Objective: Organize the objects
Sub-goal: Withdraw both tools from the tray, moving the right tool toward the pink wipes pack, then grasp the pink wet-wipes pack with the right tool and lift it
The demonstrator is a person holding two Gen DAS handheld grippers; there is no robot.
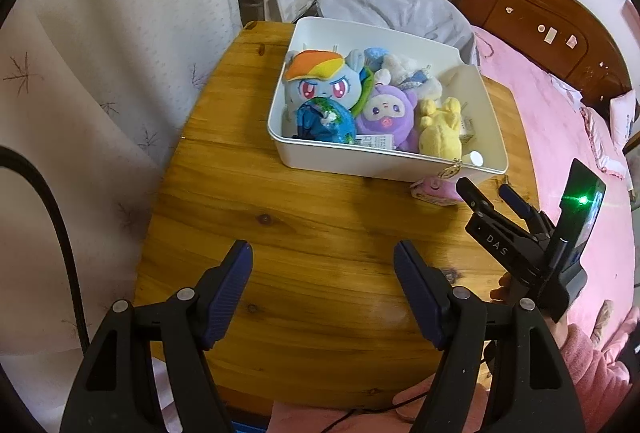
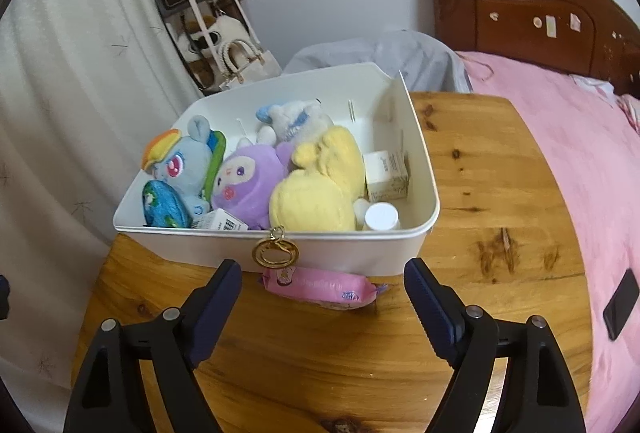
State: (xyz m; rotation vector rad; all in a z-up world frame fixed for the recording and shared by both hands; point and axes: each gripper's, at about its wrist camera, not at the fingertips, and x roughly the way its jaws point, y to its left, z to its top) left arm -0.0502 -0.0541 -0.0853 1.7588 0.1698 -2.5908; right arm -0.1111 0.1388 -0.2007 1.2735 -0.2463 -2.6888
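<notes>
White bin (image 2: 400, 245) on table holds plush toys (image 2: 316, 189); pink packet (image 2: 320, 287) (flat) just beside it

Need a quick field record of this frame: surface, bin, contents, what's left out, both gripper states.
surface: wooden table
bin: white bin on the table
contents: pony plush, purple plush, yellow plush, blue pouch, small box, white bottle
left out: pink packet on the table against the bin's near wall
keyring: gold keyring hanging over the bin's near wall
left hand-held gripper: open, nothing between the jaws
right hand-held gripper: open, pointing at the packet, not touching
</notes>
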